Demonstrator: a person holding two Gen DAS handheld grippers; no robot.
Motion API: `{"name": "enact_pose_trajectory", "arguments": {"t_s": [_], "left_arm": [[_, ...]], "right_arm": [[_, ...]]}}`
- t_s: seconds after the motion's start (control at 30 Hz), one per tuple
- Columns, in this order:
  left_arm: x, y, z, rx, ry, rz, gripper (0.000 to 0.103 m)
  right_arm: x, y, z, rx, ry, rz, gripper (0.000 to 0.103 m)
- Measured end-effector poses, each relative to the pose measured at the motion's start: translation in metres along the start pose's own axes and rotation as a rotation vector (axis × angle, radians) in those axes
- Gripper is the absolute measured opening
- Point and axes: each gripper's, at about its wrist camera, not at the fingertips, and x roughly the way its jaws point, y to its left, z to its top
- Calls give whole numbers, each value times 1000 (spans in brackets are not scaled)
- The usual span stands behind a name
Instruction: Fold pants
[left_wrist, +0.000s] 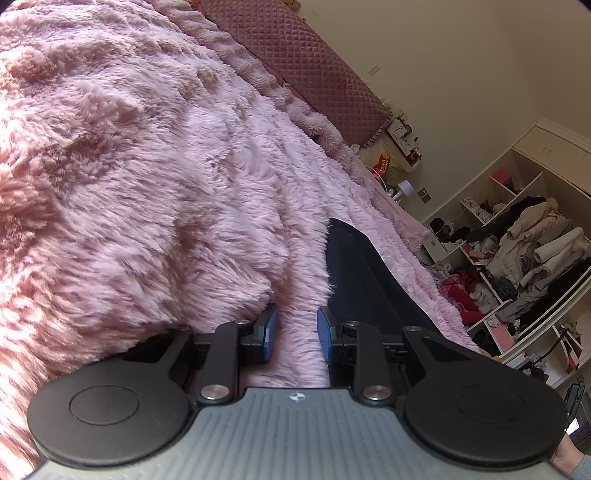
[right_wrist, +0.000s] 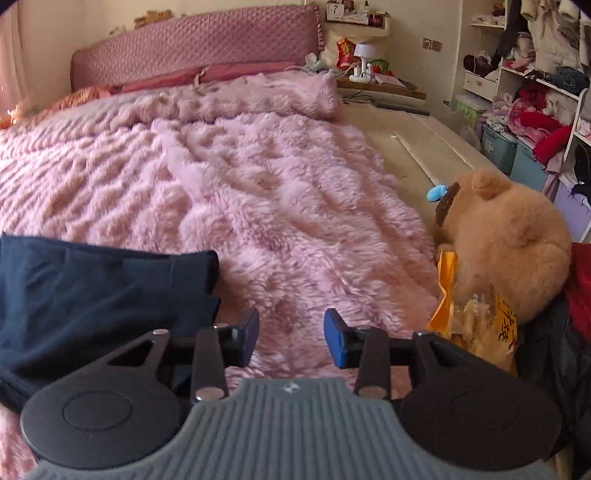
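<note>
The dark navy pants (right_wrist: 92, 295) lie folded on the fluffy pink blanket (right_wrist: 258, 177), at the lower left of the right wrist view. My right gripper (right_wrist: 291, 336) hovers just right of their edge, open, with only blanket between its blue pads. In the left wrist view the pants (left_wrist: 362, 280) show as a dark strip just right of my left gripper (left_wrist: 297, 332). That gripper sits low against the pink blanket (left_wrist: 166, 166), its jaws a narrow gap apart with nothing but pile between them.
A tan plush bear (right_wrist: 506, 236) and an orange snack bag (right_wrist: 476, 325) sit at the bed's right edge, close to my right gripper. The quilted pink headboard (right_wrist: 192, 44) is at the far end. Cluttered white shelves (left_wrist: 517, 251) line the wall beyond the bed.
</note>
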Motion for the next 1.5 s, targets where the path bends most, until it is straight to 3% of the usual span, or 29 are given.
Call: {"name": "enact_pose_trajectory", "arguments": {"t_s": [0.1,0.2,0.4,0.47,0.53,0.7,0.83,0.87,0.9,0.97,1.0,1.07,1.1,1.23,1.37,1.43,1.5], "left_arm": [[0,0,0,2,-1,2,30],[-1,-1,0,5,-2,3,30],[-2,-2,-1,9,-2,5,30],[-3,-2,-1,6,-3,2,30],[-2,1,0,3,-3,-7,30],[-4,15,0,-56,-7,-58,29],[-6,10,2,-32,0,-37,30],[-6,9,3,-30,6,-40,31],[-6,12,5,-47,19,-71,36],[-5,26,12,-145,50,-187,42],[-4,35,16,-218,67,-254,46],[-2,48,23,-333,95,-379,52],[-1,49,25,-347,105,-400,52],[17,38,25,-304,189,-349,52],[36,35,29,-355,265,-387,52],[48,38,27,-409,297,-397,51],[62,40,26,-452,352,-374,44]], "right_arm": [[-24,26,4,-32,-67,93,35],[-31,70,4,-142,-81,208,30],[15,129,1,-213,63,275,19],[34,124,-14,-225,110,253,14],[32,107,-25,-190,81,293,12],[23,89,-32,-134,67,271,1],[14,90,-31,-139,55,215,1],[10,89,-31,-121,52,200,6],[5,86,-31,-90,46,178,12],[-6,79,-31,21,39,139,58],[-13,75,-31,84,47,136,64],[-28,73,-35,138,39,176,62],[-37,75,-38,147,21,181,62],[-63,82,-51,243,-18,225,63],[-59,73,-67,573,110,409,63],[-53,70,-78,706,162,453,63],[-46,66,-93,874,210,479,63]]}}
